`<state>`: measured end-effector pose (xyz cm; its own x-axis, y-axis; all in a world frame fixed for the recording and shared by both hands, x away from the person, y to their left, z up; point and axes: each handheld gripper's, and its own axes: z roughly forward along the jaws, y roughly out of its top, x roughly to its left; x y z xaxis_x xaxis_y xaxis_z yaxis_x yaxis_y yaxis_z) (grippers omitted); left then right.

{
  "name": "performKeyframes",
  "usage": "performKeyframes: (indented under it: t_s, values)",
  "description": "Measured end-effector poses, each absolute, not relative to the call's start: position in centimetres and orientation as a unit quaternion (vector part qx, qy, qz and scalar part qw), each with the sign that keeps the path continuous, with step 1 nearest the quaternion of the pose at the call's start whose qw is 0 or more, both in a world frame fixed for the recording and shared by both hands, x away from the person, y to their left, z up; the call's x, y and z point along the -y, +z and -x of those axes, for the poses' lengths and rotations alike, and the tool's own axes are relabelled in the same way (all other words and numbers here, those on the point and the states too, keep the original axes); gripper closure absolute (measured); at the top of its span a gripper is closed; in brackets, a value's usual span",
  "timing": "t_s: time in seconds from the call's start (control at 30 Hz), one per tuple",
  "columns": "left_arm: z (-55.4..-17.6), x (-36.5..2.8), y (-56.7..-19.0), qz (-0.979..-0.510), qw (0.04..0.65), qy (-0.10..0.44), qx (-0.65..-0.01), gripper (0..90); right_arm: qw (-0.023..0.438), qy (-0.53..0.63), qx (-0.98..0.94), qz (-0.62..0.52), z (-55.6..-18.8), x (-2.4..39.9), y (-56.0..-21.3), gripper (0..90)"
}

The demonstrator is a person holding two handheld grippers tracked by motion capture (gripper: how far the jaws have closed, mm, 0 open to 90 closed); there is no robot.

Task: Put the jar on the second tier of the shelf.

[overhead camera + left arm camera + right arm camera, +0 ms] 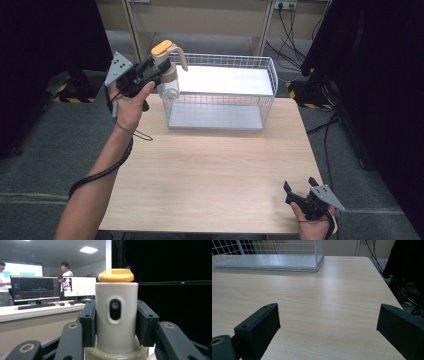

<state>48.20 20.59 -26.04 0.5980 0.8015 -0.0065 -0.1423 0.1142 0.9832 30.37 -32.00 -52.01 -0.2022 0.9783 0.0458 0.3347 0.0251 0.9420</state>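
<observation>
A clear bottle [169, 82] with a beige cap, an orange lid and a side handle hangs in the air over the left end of the white wire basket [270, 75]. My left gripper [152, 70] is shut on its beige cap [116, 320], one pad pressed to each side. The orange lid [116, 275] sits just above the pads. At the table's near right corner my right gripper [300, 186] rests low and open, with bare wood between its jaws [329, 322].
The basket stands at the back of the wooden table [210, 170], its white floor [267, 262] bare. Dark curtains flank both sides. Cables [295, 30] lie on the floor behind. Two people stand by a desk with monitors [37, 290] in the left gripper view.
</observation>
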Motion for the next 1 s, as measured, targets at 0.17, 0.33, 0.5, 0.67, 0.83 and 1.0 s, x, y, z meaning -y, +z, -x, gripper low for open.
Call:
performKeyframes:
  t_s: [0.17, 0.33, 0.5, 0.67, 0.83, 1.0]
  values:
    - [-49.4, -20.3, -25.6, -0.569, 0.683, 0.352, -0.294, 57.2, 0.350, 0.461, -0.624, -0.525, -30.4, 32.0, -52.0, 4.7]
    - [-50.7, -20.1, -25.3, -0.568, 0.677, 0.359, -0.302, 57.2, 0.351, 0.461, -0.625, -0.523, -30.3, 32.0, -52.0, 4.8]
    - [-52.1, -19.8, -25.1, -0.564, 0.674, 0.366, -0.308, 57.2, 0.350, 0.460, -0.626, -0.523, -30.4, 32.0, -52.0, 4.8]
    - [-53.5, -19.5, -25.1, -0.563, 0.671, 0.365, -0.317, 57.2, 0.351, 0.461, -0.627, -0.521, -30.3, 32.0, -52.0, 4.8]
    - [-55.1, -19.0, -25.6, -0.560, 0.670, 0.361, -0.326, 57.2, 0.350, 0.461, -0.629, -0.520, -30.3, 32.0, -52.0, 4.8]
    - [-56.6, -18.7, -26.6, -0.558, 0.665, 0.358, -0.344, 57.2, 0.351, 0.462, -0.628, -0.519, -30.3, 32.0, -52.0, 4.8]
